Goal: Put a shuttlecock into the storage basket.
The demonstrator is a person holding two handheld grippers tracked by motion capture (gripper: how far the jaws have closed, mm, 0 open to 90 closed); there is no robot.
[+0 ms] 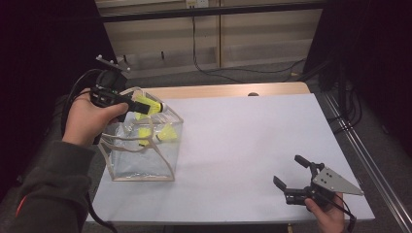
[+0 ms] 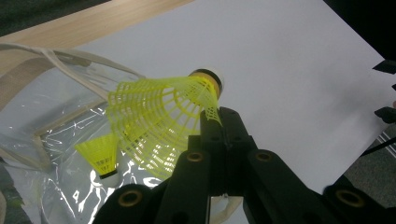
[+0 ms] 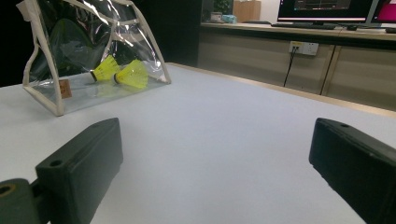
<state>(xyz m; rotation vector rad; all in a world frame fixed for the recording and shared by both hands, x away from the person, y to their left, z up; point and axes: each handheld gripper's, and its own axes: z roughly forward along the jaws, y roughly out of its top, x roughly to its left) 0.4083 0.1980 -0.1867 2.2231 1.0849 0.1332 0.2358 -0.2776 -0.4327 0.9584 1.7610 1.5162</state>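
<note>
While pinched by the left gripper (image 2: 223,122), shuttlecock (image 2: 161,116) skirt between jaws, above bag (image 1: 141,165)

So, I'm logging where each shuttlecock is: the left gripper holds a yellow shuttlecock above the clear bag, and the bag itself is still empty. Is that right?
Not quite. The left gripper does hold a yellow shuttlecock above the clear bag, but the bag is not empty: two more yellow shuttlecocks already lie inside it, as the right gripper view shows.
</note>
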